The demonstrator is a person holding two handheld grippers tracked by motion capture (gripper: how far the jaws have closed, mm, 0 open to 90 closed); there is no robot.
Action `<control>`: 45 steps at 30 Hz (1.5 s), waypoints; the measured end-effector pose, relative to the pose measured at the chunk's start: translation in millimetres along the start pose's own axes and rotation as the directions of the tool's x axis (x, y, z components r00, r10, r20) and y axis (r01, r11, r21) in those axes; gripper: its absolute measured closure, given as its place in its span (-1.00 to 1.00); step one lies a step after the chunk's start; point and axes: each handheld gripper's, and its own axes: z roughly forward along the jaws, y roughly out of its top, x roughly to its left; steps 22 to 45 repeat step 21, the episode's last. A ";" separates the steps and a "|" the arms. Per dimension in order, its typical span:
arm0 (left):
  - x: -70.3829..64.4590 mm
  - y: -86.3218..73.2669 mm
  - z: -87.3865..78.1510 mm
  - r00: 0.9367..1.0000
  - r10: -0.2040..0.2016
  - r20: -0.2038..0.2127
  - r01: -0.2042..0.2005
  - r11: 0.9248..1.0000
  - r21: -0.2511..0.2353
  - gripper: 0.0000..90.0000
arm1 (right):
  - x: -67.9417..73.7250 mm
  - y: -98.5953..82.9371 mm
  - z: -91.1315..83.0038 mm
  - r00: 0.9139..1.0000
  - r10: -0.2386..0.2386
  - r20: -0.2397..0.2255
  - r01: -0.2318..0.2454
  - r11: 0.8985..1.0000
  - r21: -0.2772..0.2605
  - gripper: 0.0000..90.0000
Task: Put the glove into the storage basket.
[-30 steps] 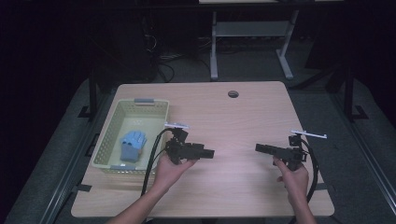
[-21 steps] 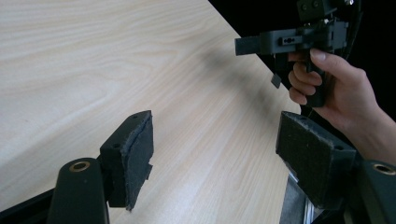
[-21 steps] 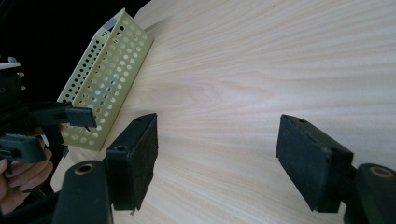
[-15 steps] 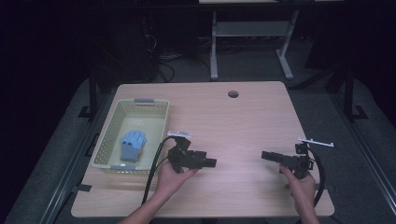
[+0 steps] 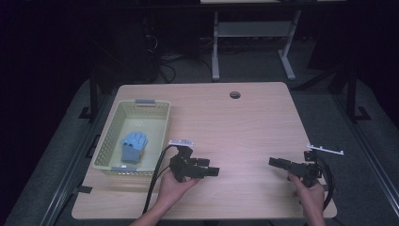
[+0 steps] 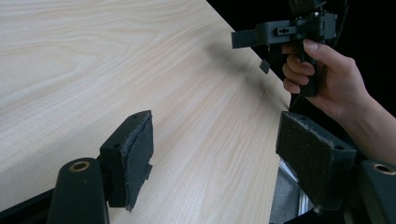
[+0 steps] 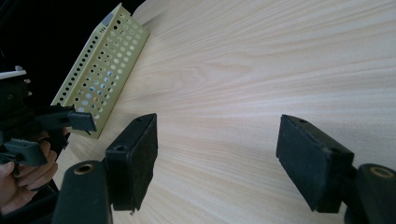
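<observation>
Now both grippers are being drawn back toward the table's near edge — left gripper and right gripper gaping, empty; blue glove is lying inside the basket — deposit judged complete.

No legible text or labels anywhere.

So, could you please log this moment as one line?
left gripper: open, empty | right gripper: open, empty | blue glove: in basket
</observation>
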 end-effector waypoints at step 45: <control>-6.2 -16.8 -4.6 0.999 0.031 0.018 -0.031 0.999 -0.007 -0.40 | 2.2 -18.1 -7.5 0.997 -0.067 -0.042 0.068 0.998 0.009 -0.40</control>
